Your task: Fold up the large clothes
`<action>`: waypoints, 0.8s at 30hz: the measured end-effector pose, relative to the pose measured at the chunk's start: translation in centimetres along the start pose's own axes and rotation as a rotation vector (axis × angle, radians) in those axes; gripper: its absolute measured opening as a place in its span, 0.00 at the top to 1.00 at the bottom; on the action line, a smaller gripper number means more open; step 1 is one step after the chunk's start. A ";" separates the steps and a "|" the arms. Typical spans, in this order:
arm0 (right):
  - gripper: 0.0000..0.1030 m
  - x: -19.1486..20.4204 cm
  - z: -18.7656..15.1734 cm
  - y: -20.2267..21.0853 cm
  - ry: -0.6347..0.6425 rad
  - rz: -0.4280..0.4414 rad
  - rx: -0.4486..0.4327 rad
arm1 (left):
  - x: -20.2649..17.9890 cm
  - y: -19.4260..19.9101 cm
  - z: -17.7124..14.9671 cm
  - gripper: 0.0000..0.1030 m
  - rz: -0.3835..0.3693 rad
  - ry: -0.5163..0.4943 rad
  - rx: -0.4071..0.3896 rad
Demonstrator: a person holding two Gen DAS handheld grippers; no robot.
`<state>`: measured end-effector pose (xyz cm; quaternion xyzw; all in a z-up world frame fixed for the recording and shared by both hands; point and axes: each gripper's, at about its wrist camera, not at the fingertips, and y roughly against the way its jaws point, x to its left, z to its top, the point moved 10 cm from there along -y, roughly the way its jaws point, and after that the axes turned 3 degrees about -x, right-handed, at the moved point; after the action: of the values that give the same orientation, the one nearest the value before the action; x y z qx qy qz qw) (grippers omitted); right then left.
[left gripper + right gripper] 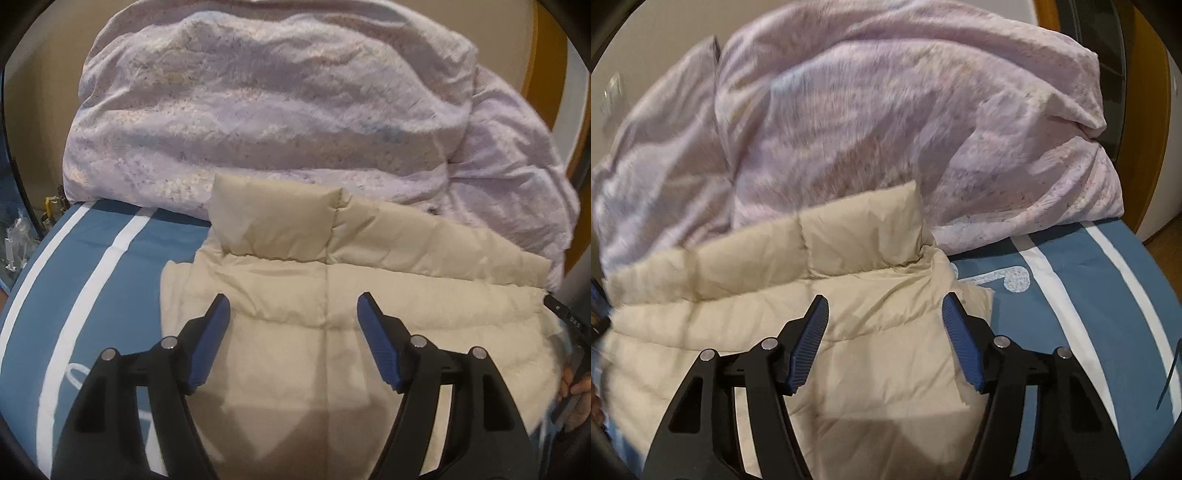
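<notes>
A beige quilted puffer jacket [314, 332] lies folded flat on the bed, its stand-up collar [273, 221] pointing toward the far side. My left gripper [293, 301] is open and empty, hovering just above the jacket's middle. The jacket also shows in the right wrist view [849, 332], with its collar [860, 229] up. My right gripper [884, 302] is open and empty above the jacket's right part, near its right edge. The other gripper's black body and a hand show at the right edge of the left wrist view [572, 369].
A bulky lilac floral duvet [277, 110] is piled right behind the jacket and also fills the far side of the right wrist view [886, 129]. The blue bedsheet with white stripes [92, 295] lies bare left of the jacket and right of it [1071, 314]. A wooden door frame [1145, 147] stands at far right.
</notes>
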<state>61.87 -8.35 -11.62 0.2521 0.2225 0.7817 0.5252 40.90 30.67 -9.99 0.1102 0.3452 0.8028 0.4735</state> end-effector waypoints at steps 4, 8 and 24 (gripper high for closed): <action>0.38 0.2 -0.9 -1.9 0.053 -0.054 0.013 | 0.6 -2.5 -0.5 0.30 0.085 -0.048 -0.017; 0.37 0.5 -1.3 -3.3 0.093 -0.092 0.025 | 1.0 -3.7 -0.8 0.28 0.132 -0.076 -0.030; 0.35 -0.9 -2.2 -6.2 0.040 -0.055 0.128 | 1.8 -6.9 -2.0 0.20 0.146 -0.058 0.088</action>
<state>65.19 -7.21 -17.23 0.2634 0.2894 0.7561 0.5246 43.69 33.43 -16.24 0.1791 0.3572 0.8158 0.4181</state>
